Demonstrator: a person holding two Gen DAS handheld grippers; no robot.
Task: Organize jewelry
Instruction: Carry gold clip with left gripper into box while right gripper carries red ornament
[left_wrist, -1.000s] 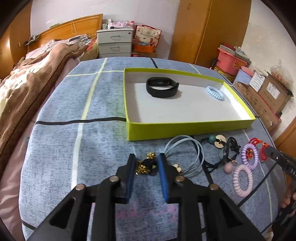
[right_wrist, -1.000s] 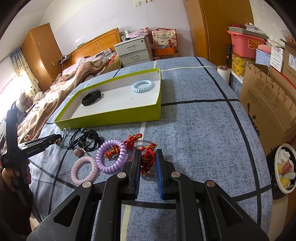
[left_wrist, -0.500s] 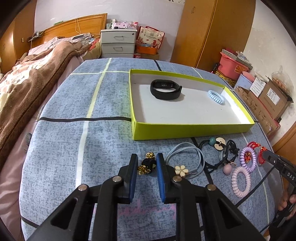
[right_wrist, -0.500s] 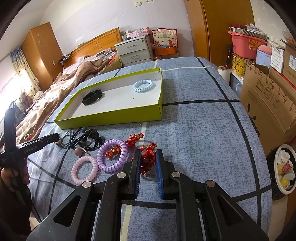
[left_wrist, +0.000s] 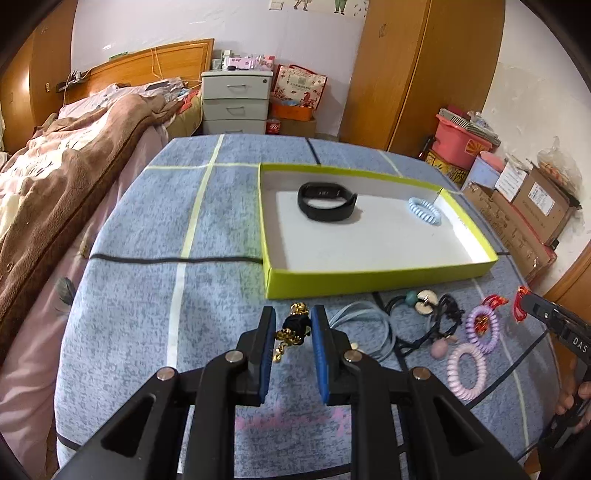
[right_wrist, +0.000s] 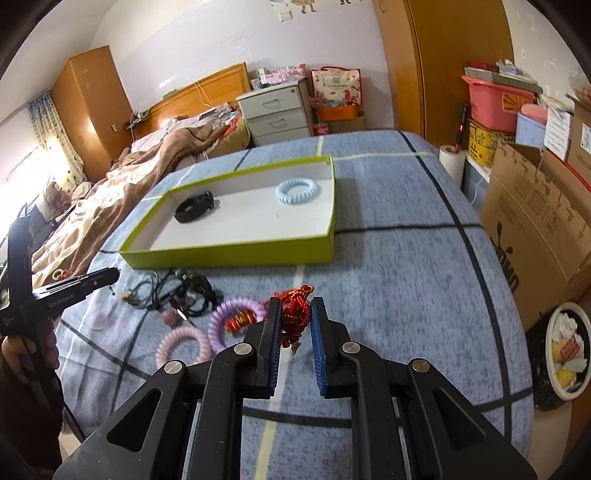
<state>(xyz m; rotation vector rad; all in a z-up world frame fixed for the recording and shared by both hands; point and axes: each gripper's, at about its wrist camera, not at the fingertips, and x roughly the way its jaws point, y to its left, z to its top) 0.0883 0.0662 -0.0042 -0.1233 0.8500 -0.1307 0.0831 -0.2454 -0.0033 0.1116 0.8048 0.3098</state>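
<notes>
Left tool pinches a limp black-and-gold beaded bracelet mid-cord; right tool pinches a soft red knotted-cord charm, both light.

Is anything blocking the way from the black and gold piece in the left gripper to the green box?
Nothing visible does. The black and gold piece sits between the left gripper's fingers, just short of the green box. Only bare blue cloth lies between; the box's low near wall must be cleared. The blue cord lies off to the right.

Bare tray floor beside wristband
</notes>
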